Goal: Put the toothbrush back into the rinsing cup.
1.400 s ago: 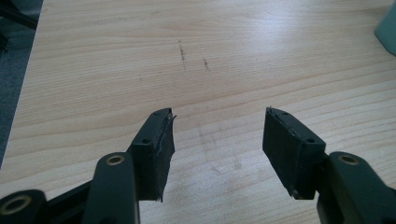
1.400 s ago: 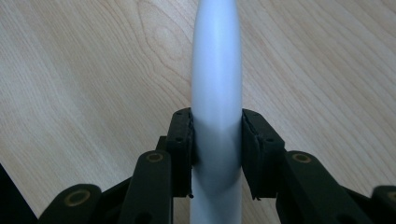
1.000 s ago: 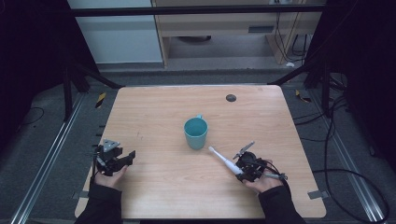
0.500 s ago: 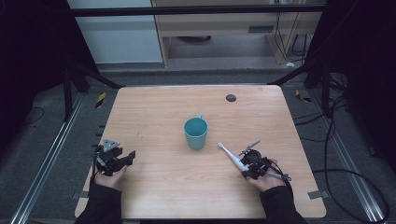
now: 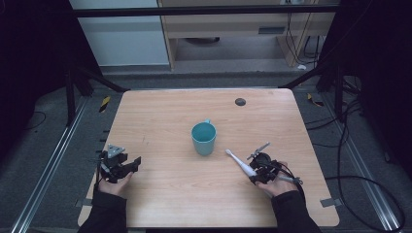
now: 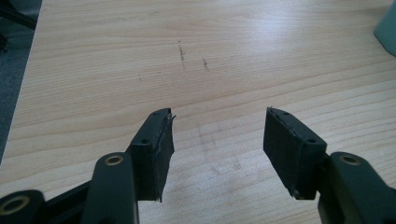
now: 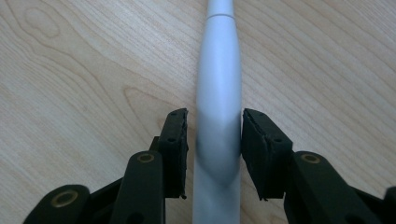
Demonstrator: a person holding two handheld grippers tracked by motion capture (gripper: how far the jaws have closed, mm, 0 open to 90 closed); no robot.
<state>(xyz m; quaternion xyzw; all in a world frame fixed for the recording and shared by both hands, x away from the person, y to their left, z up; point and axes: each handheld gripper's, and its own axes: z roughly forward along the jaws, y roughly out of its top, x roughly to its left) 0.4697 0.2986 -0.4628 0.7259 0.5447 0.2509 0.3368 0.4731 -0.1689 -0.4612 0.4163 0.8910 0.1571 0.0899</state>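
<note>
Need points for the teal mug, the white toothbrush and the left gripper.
teal mug (image 5: 203, 138), high view, outer wall.
white toothbrush (image 7: 218, 93), right gripper view, handle ahead of the jaws.
left gripper (image 6: 217, 126), left gripper view, midway between its fingertips.

Your only obstacle is the teal cup (image 5: 203, 138) at table (image 5: 160, 116) centre; bare wood surrounds it.

Wooden table (image 5: 160, 116) on grey floor (image 5: 39, 145); pale cabinet (image 5: 121, 39), wooden shelf unit (image 5: 218, 24) behind; cables (image 5: 359, 184) right.
</note>
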